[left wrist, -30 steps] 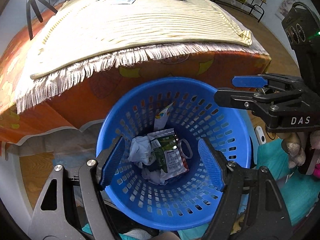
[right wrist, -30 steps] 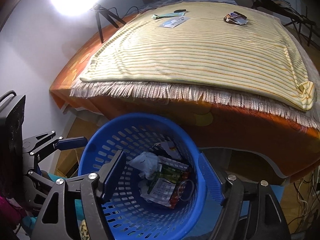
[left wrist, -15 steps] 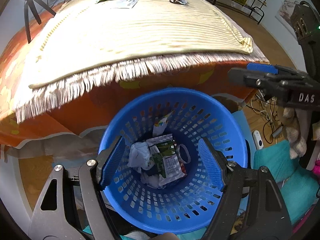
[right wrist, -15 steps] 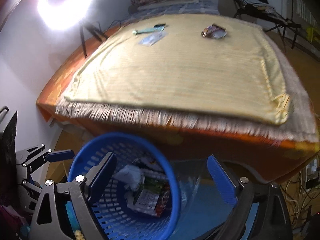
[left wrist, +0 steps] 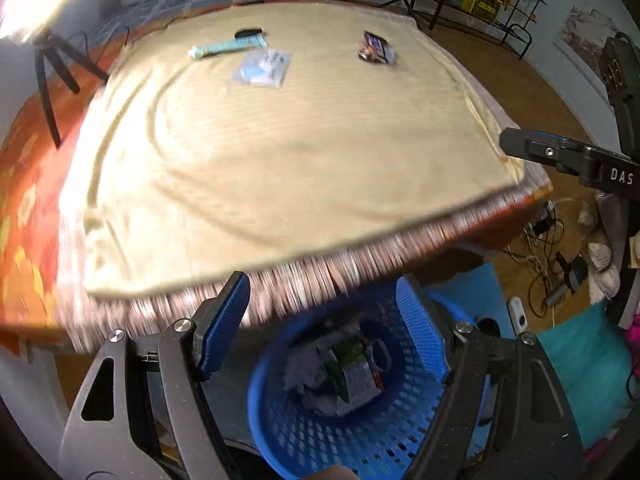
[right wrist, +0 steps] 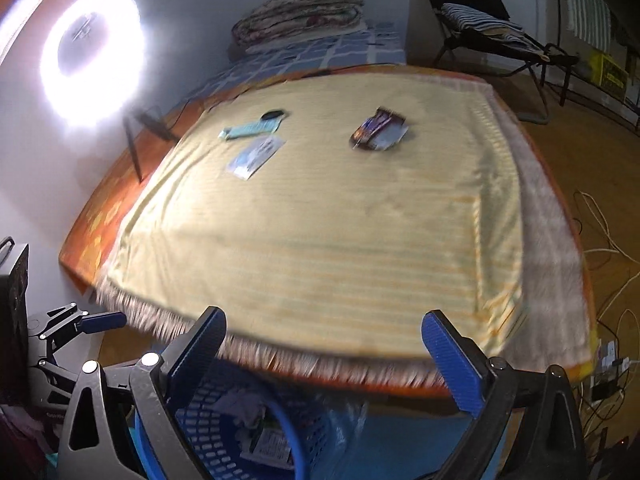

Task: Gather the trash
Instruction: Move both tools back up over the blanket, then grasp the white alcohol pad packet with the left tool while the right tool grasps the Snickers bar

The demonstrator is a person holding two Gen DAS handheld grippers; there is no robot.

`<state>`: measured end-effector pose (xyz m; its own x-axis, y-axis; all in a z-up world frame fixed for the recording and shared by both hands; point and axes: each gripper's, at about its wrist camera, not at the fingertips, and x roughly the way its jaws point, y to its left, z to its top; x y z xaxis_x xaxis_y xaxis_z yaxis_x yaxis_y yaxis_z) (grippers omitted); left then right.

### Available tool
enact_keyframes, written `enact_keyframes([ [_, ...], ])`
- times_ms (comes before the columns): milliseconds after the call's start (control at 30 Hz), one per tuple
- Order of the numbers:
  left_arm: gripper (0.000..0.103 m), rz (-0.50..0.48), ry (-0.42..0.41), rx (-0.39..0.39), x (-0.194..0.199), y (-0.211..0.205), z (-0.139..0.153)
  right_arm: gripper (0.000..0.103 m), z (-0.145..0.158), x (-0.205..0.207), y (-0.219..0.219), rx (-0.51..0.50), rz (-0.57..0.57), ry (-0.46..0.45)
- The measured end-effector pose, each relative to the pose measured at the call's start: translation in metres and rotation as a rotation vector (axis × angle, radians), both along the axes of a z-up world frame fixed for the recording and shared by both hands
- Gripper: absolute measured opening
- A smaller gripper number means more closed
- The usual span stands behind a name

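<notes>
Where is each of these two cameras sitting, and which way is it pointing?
Left wrist view: sits on the left gripper, looking down over the blue basket toward the bed; the right gripper shows at the right edge.
Right wrist view: sits on the right gripper, its jaws opening and empty, facing the bed; the left gripper shows at the left edge.
Shared: basket, yellow blanket, dark wrapper, teal tube, pale packet.

Perforated plastic basket (left wrist: 360, 432), fringed cloth (left wrist: 280, 152)
</notes>
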<state>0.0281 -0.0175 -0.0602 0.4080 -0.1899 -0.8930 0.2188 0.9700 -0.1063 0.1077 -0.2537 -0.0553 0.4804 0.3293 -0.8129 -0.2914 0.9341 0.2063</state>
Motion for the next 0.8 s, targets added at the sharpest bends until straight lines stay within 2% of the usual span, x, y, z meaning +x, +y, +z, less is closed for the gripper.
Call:
enact_keyframes([
  [300, 0.078, 0.028, -0.006, -0.017, 0.084, 0.013, 0.006, 0.100, 0.008, 0.075, -0.001, 0.035, -0.024, 0.047],
  [500, 0.078, 0.069, 0.044, -0.057, 0.148, 0.024, -0.008, 0.099, 0.004, 0.129, 0.007, 0.039, -0.061, 0.081],
  [800, 0.078, 0.067, 0.045, 0.010, 0.210, 0.018, -0.028, 0.099, -0.017, 0.198, 0.016, -0.001, -0.120, 0.138],
])
